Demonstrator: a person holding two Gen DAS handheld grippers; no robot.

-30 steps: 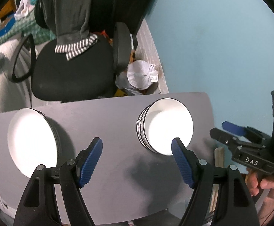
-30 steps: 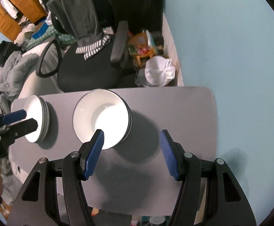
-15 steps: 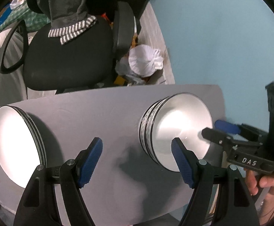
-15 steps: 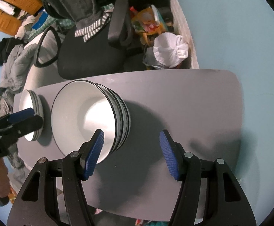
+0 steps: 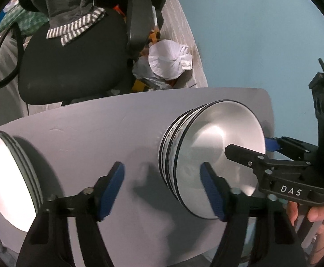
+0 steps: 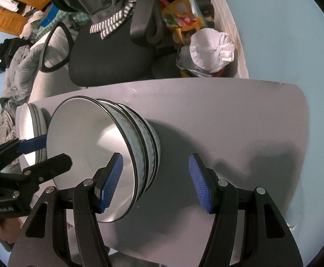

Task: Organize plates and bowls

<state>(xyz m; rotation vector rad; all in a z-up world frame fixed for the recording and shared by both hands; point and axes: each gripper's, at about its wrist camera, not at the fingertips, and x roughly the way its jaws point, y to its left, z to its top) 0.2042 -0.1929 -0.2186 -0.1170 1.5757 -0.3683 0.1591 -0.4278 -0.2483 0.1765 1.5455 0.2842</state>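
Note:
A stack of white bowls with dark rims (image 5: 217, 146) (image 6: 84, 138) stands on the grey table (image 5: 95, 129) (image 6: 228, 122). A stack of white plates (image 5: 6, 173) (image 6: 27, 129) sits at the table's left end. My left gripper (image 5: 162, 182) (image 6: 48, 153) straddles the bowls' left wall, one finger inside the top bowl and one outside. Its jaws are closing, and the pads stand clear of the wall. My right gripper (image 6: 155, 182) (image 5: 251, 149) straddles the right wall the same way, open, with its pads off the bowl.
A black office chair (image 5: 72, 62) draped with grey clothing stands beyond the table's far edge. A tied white plastic bag (image 5: 168, 60) and clutter lie on the floor beside it. A blue wall (image 5: 262, 33) runs close along the table's right. A hand (image 5: 318, 215) holds the right gripper.
Both grippers have sunk toward the bowl stack, which now looms much larger, with a finger of each inside the top bowl. The left jaws have narrowed a little.

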